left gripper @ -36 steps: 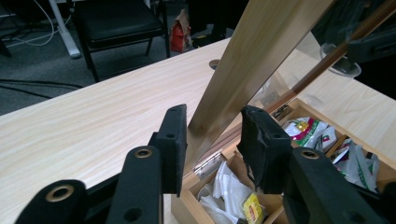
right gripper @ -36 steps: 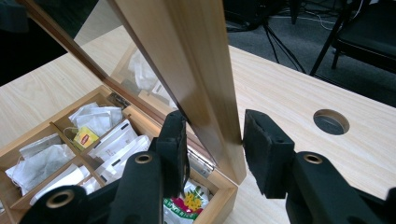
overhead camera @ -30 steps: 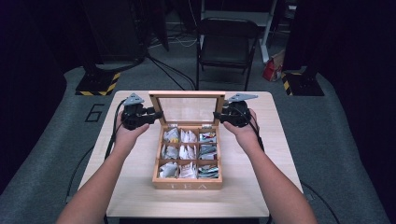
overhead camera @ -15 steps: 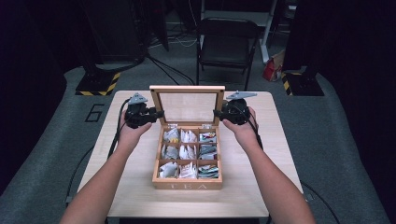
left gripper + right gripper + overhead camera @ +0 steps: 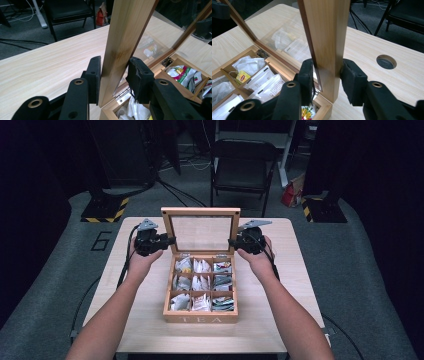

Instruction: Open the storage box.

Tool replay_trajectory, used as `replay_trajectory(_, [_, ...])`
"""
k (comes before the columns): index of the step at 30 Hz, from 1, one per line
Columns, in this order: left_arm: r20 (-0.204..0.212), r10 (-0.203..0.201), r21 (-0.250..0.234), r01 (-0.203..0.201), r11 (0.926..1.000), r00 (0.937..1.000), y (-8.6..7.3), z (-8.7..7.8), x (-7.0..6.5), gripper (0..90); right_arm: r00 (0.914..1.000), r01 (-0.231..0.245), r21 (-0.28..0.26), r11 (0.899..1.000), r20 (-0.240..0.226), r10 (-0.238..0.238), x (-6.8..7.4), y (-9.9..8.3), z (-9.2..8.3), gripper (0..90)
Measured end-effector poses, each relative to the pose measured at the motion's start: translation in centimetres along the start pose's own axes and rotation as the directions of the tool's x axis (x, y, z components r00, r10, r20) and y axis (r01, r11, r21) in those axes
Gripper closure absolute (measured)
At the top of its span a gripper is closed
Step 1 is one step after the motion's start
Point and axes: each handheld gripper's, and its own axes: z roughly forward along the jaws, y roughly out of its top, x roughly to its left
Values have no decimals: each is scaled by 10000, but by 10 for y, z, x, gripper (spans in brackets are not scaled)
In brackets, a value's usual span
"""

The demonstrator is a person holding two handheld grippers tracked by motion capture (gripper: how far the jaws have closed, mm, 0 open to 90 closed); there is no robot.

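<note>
Tea box on desk, lid upright; left claw and right claw each clamped on 1 lid side edge

Pale, smooth wood with a matt finish is seen on the tea box, and its upright lid is framed in the same wood around a glossy clear pane. Small shiny metal hinges are shown. Paper and glossy foil tea sachets are packed inside. The table is faced in light, matt wood-grain laminate.
</note>
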Motion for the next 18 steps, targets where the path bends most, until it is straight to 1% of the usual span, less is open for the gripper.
replay_trajectory(2, [84,29,149,-30,9999,10000,-1,2,1,616,10000,-32,10,10000,-20,32,-1,0,1,631])
replay_trajectory(4, [91,71,347,-74,9994,9999,-3,4,3,617,10000,-21,25,10000,71,20,0,1,1,633])
replay_trajectory(5, [80,-10,366,7,9993,10000,-3,5,3,620,10000,-50,33,10000,76,49,0,1,1,633])
replay_trajectory(8, [45,16,482,-18,9988,10000,-4,8,4,638,9999,-59,33,10000,93,58,-1,1,2,633])
replay_trajectory(10, [-10,-24,404,25,9992,10000,-4,10,4,642,9999,-109,20,9999,86,109,-1,2,3,623])
replay_trajectory(13, [-29,11,373,-9,9993,10000,-5,11,5,649,9996,-256,23,9997,113,256,-1,2,3,558])
replay_trajectory(14, [-37,5,371,-4,9993,10000,-4,12,5,650,9996,-227,14,9997,153,226,-1,2,3,558])
replay_trajectory(16, [-60,-16,351,18,9994,10000,-4,13,6,653,9993,-353,59,9994,139,353,0,1,2,558])
replay_trajectory(18, [-74,-41,340,43,9994,10000,-4,14,6,654,9993,-305,-10,9995,203,305,0,0,0,558])
